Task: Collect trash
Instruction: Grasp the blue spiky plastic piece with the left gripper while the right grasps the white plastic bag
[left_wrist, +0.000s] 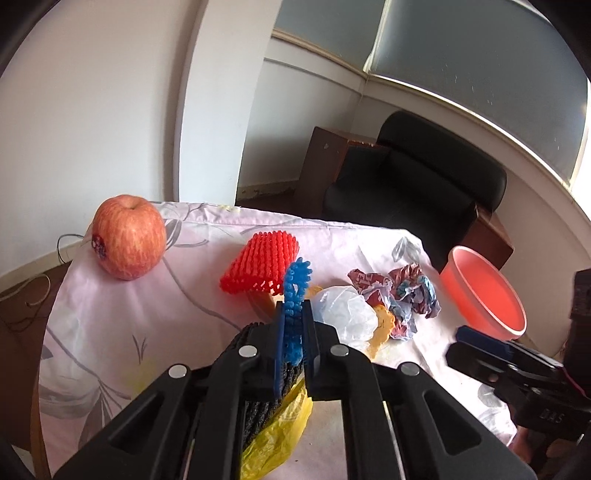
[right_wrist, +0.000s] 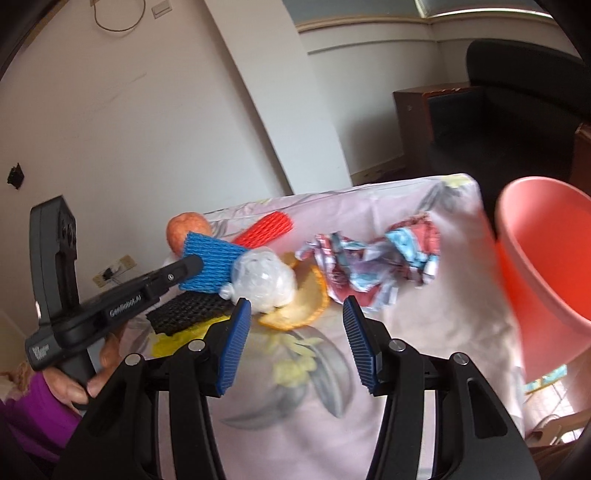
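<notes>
Left gripper (left_wrist: 294, 334): jaws closed on the blue foam net (left_wrist: 295, 295), which stands up between the pads at frame centre of the left wrist view, its upper end poking above the fingertips. In the right wrist view the same net (right_wrist: 212, 267) shows at centre left, pinched at its near edge by the left gripper (right_wrist: 194, 266), lifted clear of the cloth

Right gripper (right_wrist: 297, 343): jaws open, nothing between the blue pads. It hangs over the table (right_wrist: 406, 369), with the orange peel (right_wrist: 301, 306) just beyond the gap and the white plastic bag (right_wrist: 264, 278) just past the left pad. In the left wrist view it enters at lower right (left_wrist: 467, 341)

Other trash on the flowered cloth:
- black foam net (right_wrist: 188, 312) below the blue one, lying on a yellow plastic bag (right_wrist: 177, 341); in the left wrist view both sit under the left gripper, bottom centre (left_wrist: 275, 443)
- red foam net (left_wrist: 260, 267) beyond the blue net, centre frame
- crumpled printed wrapper (left_wrist: 400, 295) right of centre, touching the white bag (left_wrist: 347, 314) and peel (left_wrist: 382, 326)

Apple (left_wrist: 129, 236) at upper left of the cloth, well apart from the trash

Pink bowl (left_wrist: 484, 293) at the table's right edge; large and blurred at far right of the right wrist view (right_wrist: 543, 258)

Black chair (left_wrist: 413, 177) behind the table
</notes>
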